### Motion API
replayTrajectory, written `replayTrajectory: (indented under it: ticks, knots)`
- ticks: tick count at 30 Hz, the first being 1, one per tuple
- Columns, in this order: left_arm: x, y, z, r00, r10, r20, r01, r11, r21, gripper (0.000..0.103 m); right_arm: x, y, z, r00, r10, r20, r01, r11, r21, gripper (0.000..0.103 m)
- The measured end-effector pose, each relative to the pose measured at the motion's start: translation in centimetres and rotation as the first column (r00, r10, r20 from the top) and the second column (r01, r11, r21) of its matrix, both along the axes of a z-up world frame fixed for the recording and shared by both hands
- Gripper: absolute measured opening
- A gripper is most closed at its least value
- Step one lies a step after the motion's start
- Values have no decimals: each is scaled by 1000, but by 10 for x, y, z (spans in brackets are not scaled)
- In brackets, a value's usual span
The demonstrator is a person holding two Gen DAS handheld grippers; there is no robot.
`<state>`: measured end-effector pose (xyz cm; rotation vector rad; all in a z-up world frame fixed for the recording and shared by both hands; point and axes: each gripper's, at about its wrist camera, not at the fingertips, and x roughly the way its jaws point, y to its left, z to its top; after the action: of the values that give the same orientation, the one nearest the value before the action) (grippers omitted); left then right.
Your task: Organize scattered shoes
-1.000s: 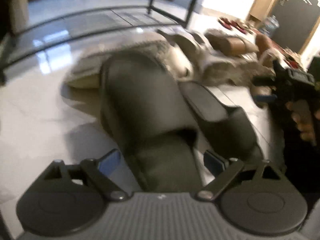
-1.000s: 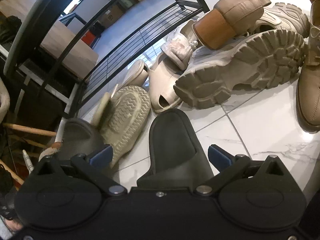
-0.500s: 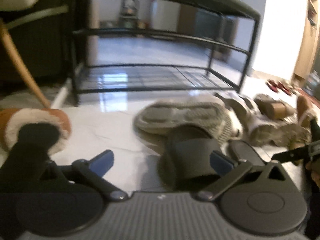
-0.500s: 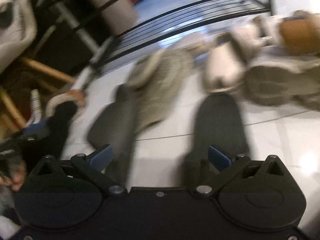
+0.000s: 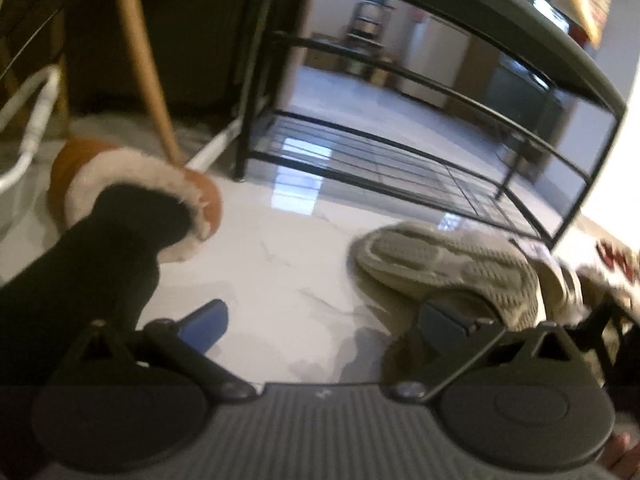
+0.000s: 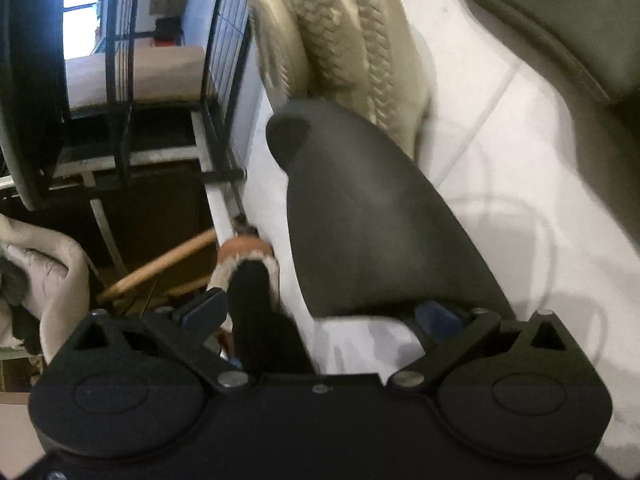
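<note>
Spread wide on the left tool (image 5: pixel 324 322), with only bare floor (image 5: pixel 280 248) in the gap. Spread too on the right tool (image 6: pixel 320 314), with the heel end of the black slide (image 6: pixel 360 220) lying over the right-hand pad and clear of the left-hand one. Cannot tell whether pad and slide touch.

Likely trouble:
- Closing on one edge only, then tipping or dropping the slide, since it sits off-centre in the gap.
- Sliding on the glossy tile rather than lifting.
- Catching the beige sneaker (image 6: pixel 340 32) just beyond the slide's toe, upper centre of the right view, and dragging it along.
- Bumping the fur-lined slipper (image 5: pixel 136 192) worn on a foot, left of centre in the left view and close to both tools.
- Mispairing: a second dark slide (image 6: pixel 560 20) at upper right, apart from the first.

Underfoot, white marble-look tile with grey grout lines, strongly reflective. Beyond, a black metal shoe rack (image 5: pixel 400 140) with wire shelves, seemingly empty. Wooden chair leg (image 5: pixel 148 72) at upper left. Much motion blur throughout.
</note>
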<state>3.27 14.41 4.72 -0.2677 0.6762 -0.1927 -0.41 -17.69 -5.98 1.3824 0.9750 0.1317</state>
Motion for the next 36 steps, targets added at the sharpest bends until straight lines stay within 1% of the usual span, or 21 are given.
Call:
replayTrajectory:
  ticks: [1, 2, 3, 5, 6, 8, 10, 12, 14, 16, 17, 18, 21, 24, 28, 30, 32, 33, 34, 35, 36]
  knots:
    - [0, 2, 0, 1000, 8, 3, -8, 1000, -9, 102, 2, 1, 0, 1000, -10, 5, 10, 1000, -8, 92]
    - [0, 3, 0, 1000, 16, 5, -16, 1000, -19, 102, 3, 2, 0, 1000, -13, 8, 13, 1000, -14, 78]
    - [0, 4, 0, 1000, 21, 6, -21, 999, -24, 102, 4, 3, 1, 1000, -12, 16, 13, 1000, -24, 55]
    - [0, 5, 0, 1000, 30, -1, -30, 999, -24, 102, 3, 3, 6, 999, 5, 41, -2, 998, -67, 37]
    - [0, 5, -1, 999, 31, -5, -31, 999, -25, 102, 3, 3, 9, 998, 15, 56, -10, 996, -92, 32]
    - [0, 5, -1, 999, 34, -8, -34, 999, -28, 102, 1, 0, 13, 996, 38, 82, -31, 995, -92, 35]
    - [-2, 3, -1, 999, 33, -5, -33, 999, -32, 102, 2, -5, 13, 995, 31, 92, -26, 998, -55, 50]
    - [-3, 1, 0, 1000, 26, -3, -26, 999, -29, 102, 3, -9, 10, 995, -9, 95, 14, 999, -47, 76]
    - [-3, -2, -2, 1000, 16, -1, -16, 1000, -7, 102, 3, -11, 8, 994, -47, 102, 53, 997, -57, 80]
    - [-3, -5, -4, 1000, 5, -1, -5, 1000, 26, 102, 5, -10, 5, 994, -61, 95, 67, 996, -62, 64]
    - [-3, -7, -5, 1000, 1, -4, -1, 999, 38, 102, 8, -6, 3, 996, -49, 78, 55, 996, -75, 36]
    - [-3, -7, -5, 1000, -1, -7, 1, 999, 43, 102, 9, -2, 3, 997, -31, 68, 37, 995, -93, 24]
    - [-4, -8, -7, 1000, 0, -11, 0, 999, 43, 102, 8, 5, 9, 994, 1, 105, 14, 991, -136, 11]
    - [-2, -6, -7, 1000, 7, -13, -6, 999, 34, 102, 4, 3, 23, 988, 47, 149, -19, 983, -184, 5]
    - [-1, -4, -9, 1000, 15, -22, -15, 1000, 16, 102, -1, 2, 62, 938, 251, 239, -159, 924, -348, 4]
    - [1, -3, -10, 1000, 14, -25, -14, 1000, 9, 102, -2, 8, 88, 877, 418, 239, -263, 831, -490, 4]
    - [1, -4, -10, 1000, 13, -26, -13, 1000, 6, 102, -1, 13, 102, 811, 561, 166, -402, 740, -539, 8]
    - [0, -4, -10, 1000, 11, -24, -11, 1000, 4, 102, 1, 13, 102, 812, 569, 133, -426, 733, -530, 11]
    - [0, -5, -10, 1000, 7, -22, -7, 1000, 3, 102, 3, 10, 100, 826, 554, 107, -437, 747, -501, 14]
    - [0, -6, -9, 1000, 3, -18, -3, 1000, 5, 102, 5, 3, 93, 864, 495, 94, -410, 799, -441, 37]
    - [-1, -7, -9, 1000, -2, -14, 3, 1000, 10, 102, 8, -2, 86, 899, 429, 88, -366, 846, -388, 72]
